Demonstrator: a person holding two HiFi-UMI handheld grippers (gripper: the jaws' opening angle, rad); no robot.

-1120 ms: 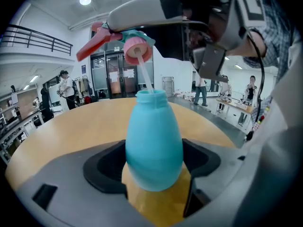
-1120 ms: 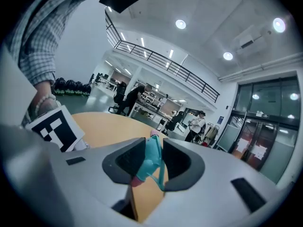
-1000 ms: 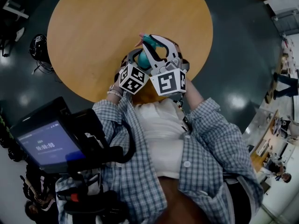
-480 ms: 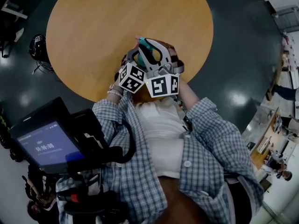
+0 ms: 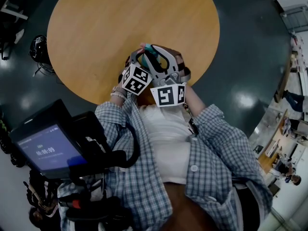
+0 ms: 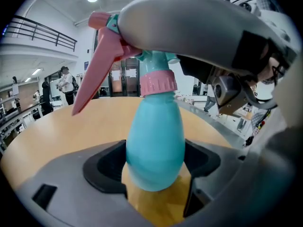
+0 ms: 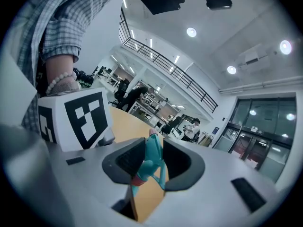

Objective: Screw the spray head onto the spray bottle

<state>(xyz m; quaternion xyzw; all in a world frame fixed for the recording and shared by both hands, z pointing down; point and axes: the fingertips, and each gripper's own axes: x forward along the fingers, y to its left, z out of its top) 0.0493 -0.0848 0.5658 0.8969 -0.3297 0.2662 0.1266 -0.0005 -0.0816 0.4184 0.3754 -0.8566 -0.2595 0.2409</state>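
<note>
A teal spray bottle [image 6: 155, 145] stands upright between the pads of my left gripper [image 6: 155, 167], which is shut on its lower body just above the round wooden table [image 5: 120, 23]. The spray head [image 7: 150, 162] sits on the neck, with a pink collar [image 6: 157, 83] and a pink trigger [image 6: 94, 65] pointing left. My right gripper [image 7: 149, 167] reaches over from the right and is shut on the spray head. In the head view both grippers meet at the table's near edge, the left gripper's marker cube [image 5: 136, 79] beside the right gripper's marker cube [image 5: 168, 94], and they hide most of the bottle.
A rig with a lit screen [image 5: 48, 148] hangs at the person's chest. A black object [image 5: 39, 47] lies on the dark floor left of the table. Several people [image 7: 191, 126] stand far off in the hall.
My right gripper has shifted a little toward the person and rolled slightly, still on the spray head. The left gripper and bottle have stayed put.
</note>
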